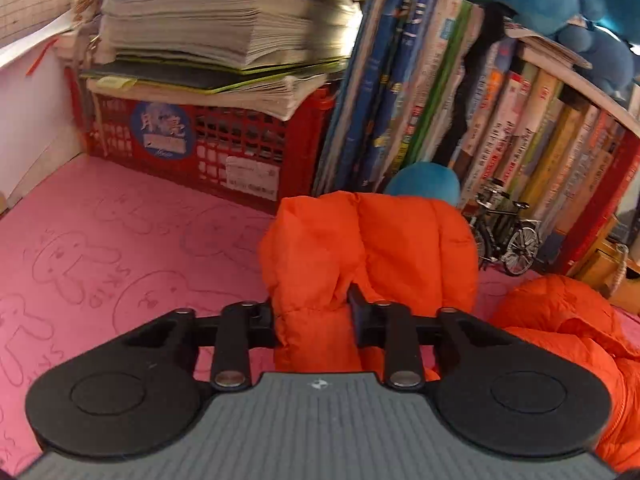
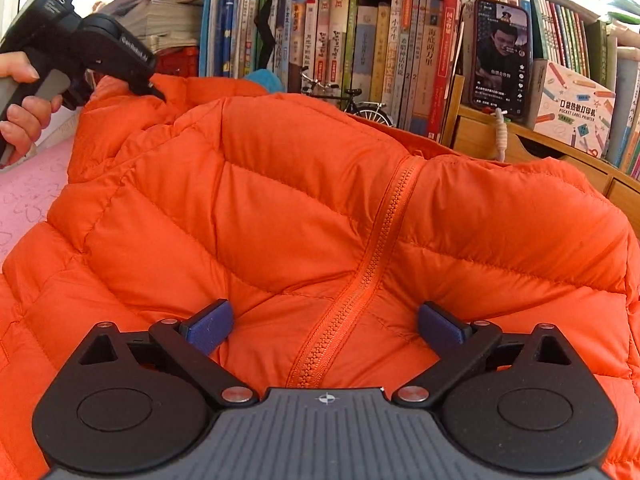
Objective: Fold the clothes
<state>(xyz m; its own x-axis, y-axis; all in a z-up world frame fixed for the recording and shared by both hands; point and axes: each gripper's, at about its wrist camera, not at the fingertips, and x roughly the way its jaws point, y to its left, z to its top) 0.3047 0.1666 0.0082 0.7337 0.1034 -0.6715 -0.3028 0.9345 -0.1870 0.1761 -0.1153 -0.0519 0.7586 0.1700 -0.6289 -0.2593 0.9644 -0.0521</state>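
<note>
The puffy orange quilted down jacket [image 2: 320, 216] sprawls on the pink desk [image 1: 120, 248], zipper running away from the right tongs [image 2: 326, 326], which gape right over it. Left tongs [image 1: 314, 316] pinch a sleeve, raised left of the zipper.

Open pink mat [image 1: 120, 248] lies from seven to ten o'clock in the left wrist view, offering clear passage. A red crate [image 1: 208, 148] topped with stacked papers [image 1: 224, 28] blocks eleven to twelve o'clock; upright books [image 1: 500, 128] and a model bicycle [image 1: 504, 236] close off one to three. The orange jacket [image 2: 320, 200] fills the centre of the right wrist view.
</note>
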